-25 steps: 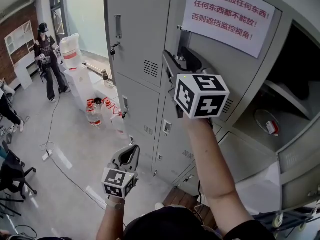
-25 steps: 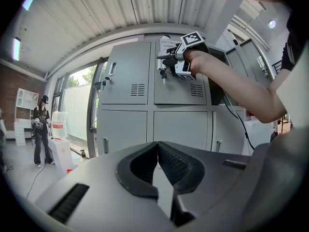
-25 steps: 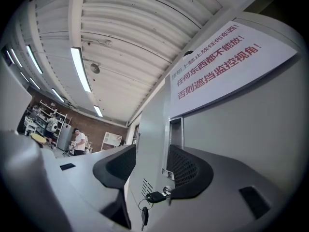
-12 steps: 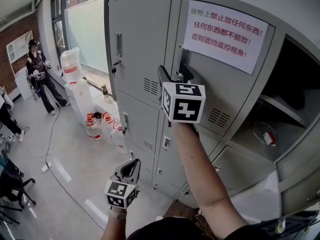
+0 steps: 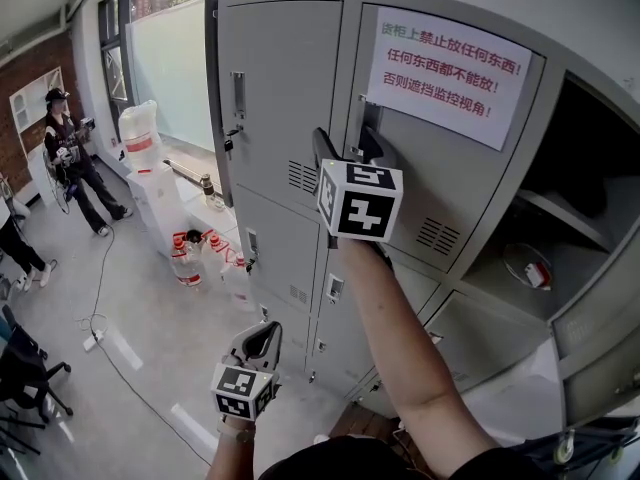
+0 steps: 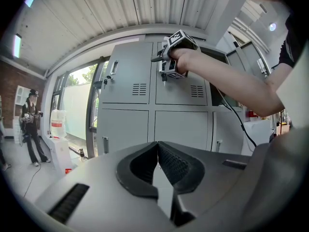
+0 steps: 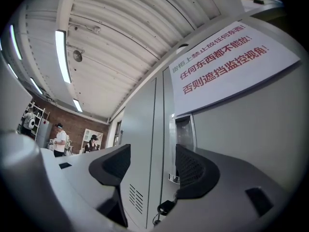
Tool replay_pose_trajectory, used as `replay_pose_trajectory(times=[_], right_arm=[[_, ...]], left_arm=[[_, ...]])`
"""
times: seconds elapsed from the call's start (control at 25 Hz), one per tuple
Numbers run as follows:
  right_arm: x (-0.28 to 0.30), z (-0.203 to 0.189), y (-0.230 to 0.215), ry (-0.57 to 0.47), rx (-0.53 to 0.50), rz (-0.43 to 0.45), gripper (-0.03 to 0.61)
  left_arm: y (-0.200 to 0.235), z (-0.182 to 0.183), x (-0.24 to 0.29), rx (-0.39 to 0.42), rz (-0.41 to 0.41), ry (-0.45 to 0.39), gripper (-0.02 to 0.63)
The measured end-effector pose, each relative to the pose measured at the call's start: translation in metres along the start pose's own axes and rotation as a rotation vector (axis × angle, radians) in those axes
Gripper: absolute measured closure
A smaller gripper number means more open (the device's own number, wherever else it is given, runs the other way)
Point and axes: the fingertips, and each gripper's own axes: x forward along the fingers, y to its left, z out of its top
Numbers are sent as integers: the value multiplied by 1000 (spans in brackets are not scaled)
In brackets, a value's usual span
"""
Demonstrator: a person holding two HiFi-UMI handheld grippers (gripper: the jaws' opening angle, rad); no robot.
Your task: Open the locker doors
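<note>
Landmark: upper locker door (image 5: 450,158) with the white paper notice (image 5: 450,63) in red and green print.

- Right gripper (image 5: 345,146) is raised at the left edge of the notice door, level with its recessed handle (image 5: 362,118). Its jaws have just been opening and now stand wide. In the right gripper view, the right gripper (image 7: 152,163) frames the seam between this door and the neighbouring one. The handle recess (image 7: 185,129) sits just inside the right-hand finger. The pads press on nothing.
- The notice door lies flush with its neighbour and looks closed.
- Left of the notice door, 1 more upper door (image 5: 275,98) is shut, with its own vertical handle (image 5: 237,95).
- Right of the notice door, 1 compartment (image 5: 590,168) stands open, with a shelf and a small white-and-red item (image 5: 537,273) inside.
- Left gripper (image 5: 262,336) hangs well below the notice door, in front of the lower lockers. In the left gripper view, the left gripper (image 6: 158,153) has its fingertips together with nothing between them.
- Far left of the notice door, a person (image 5: 70,158) stands on the floor, and bottles (image 5: 200,253) sit by the locker base.
</note>
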Motion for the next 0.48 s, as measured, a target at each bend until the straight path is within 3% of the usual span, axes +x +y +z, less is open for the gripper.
replay_pose_trajectory(times=[0.24, 0.48], right_arm=[[-14, 4, 13, -3, 35, 74, 281], [-30, 6, 23, -7, 14, 92, 294]], left_arm=[[-6, -4, -5, -5, -13, 7, 595], [-17, -11, -16, -6, -32, 18, 595]])
